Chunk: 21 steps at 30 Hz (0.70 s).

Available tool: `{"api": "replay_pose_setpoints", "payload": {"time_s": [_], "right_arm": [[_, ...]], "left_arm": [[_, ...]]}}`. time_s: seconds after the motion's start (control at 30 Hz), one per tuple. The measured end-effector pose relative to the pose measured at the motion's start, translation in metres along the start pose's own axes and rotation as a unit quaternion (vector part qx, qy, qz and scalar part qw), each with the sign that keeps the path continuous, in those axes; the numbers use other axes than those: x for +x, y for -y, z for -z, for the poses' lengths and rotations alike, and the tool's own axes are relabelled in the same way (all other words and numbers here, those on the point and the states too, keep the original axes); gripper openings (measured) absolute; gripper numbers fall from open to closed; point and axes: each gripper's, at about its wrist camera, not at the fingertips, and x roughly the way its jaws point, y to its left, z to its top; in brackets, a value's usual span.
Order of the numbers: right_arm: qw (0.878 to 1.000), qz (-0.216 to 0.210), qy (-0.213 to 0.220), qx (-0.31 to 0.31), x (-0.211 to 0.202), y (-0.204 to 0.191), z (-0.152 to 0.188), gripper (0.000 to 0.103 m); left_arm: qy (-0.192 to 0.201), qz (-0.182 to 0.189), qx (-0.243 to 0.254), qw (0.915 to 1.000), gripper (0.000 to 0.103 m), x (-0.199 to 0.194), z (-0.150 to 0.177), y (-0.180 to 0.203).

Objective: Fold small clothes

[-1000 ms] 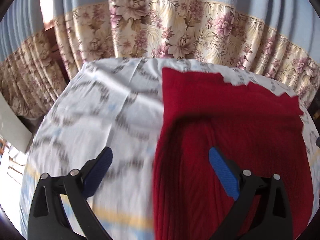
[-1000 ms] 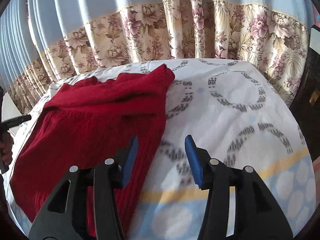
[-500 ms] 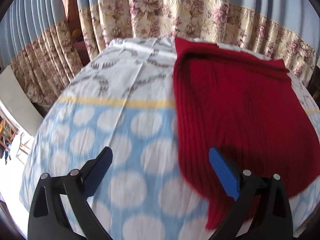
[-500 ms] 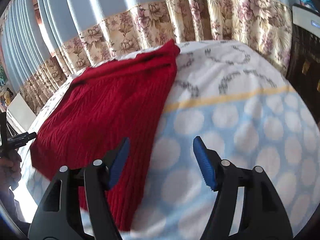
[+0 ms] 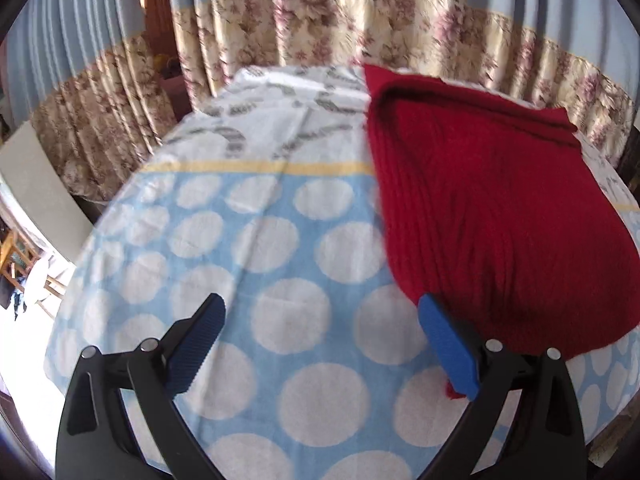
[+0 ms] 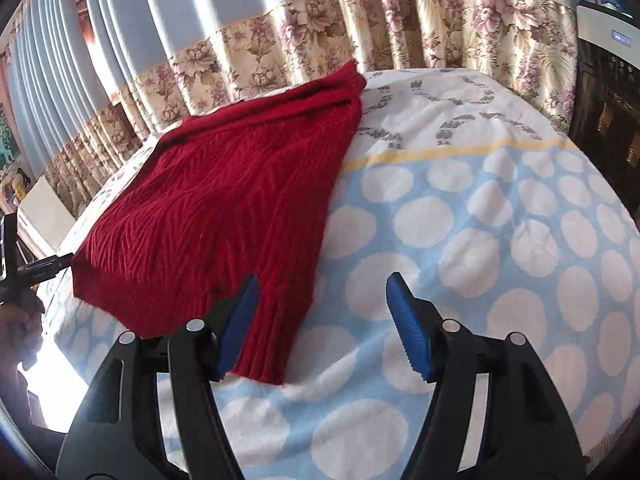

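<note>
A red ribbed knit sweater (image 5: 492, 208) lies flat on the surface (image 5: 280, 264), which is covered by a blue-and-white dotted cloth. Its long axis runs from the near edge toward the far edge by the curtain (image 5: 360, 28); the ribbed hem points to the near edge, the folded end to the far one. The left tongs (image 5: 320, 328) stand wide, empty, beside the hem's left corner. The right tongs (image 6: 322, 320) stand wide, with the hem's right corner between them, unpressed.

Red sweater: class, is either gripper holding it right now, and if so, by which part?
Neither. The left gripper and right gripper are both open and empty; the red sweater lies loose on the spotted cloth.
</note>
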Motion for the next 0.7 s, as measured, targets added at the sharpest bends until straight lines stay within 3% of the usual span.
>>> {"api": "replay_pose_setpoints", "payload": {"time_s": [0.13, 0.2, 0.3, 0.4, 0.5, 0.6, 0.7], "right_arm": [[0.999, -0.018, -0.022, -0.019, 0.014, -0.015, 0.003, 0.066], [0.998, -0.033, -0.032, -0.029, 0.023, -0.025, 0.005, 0.058], [0.998, -0.039, -0.033, -0.047, 0.03, -0.039, 0.008, 0.033], [0.997, -0.049, -0.03, -0.045, 0.032, -0.042, 0.006, 0.026], [0.998, -0.053, -0.022, -0.037, 0.029, -0.037, 0.003, 0.025], [0.998, -0.059, -0.022, -0.03, 0.028, -0.03, 0.0, 0.025], [0.997, -0.066, -0.022, -0.021, 0.028, -0.022, -0.001, 0.025]], "left_arm": [[-0.008, 0.038, 0.004, 0.9992, 0.097, 0.002, 0.001, 0.02], [-0.003, 0.061, 0.014, 0.998, 0.097, -0.001, 0.0, 0.038], [-0.005, 0.086, 0.047, 0.9952, 0.097, -0.002, 0.001, 0.066], [-0.019, 0.101, 0.074, 0.992, 0.097, 0.005, 0.005, 0.093], [-0.018, 0.09, 0.077, 0.9928, 0.097, 0.01, 0.005, 0.101], [-0.024, 0.117, 0.048, 0.9917, 0.097, 0.009, -0.001, 0.088], [-0.023, 0.109, 0.038, 0.993, 0.097, 0.009, 0.0, 0.074]]}}
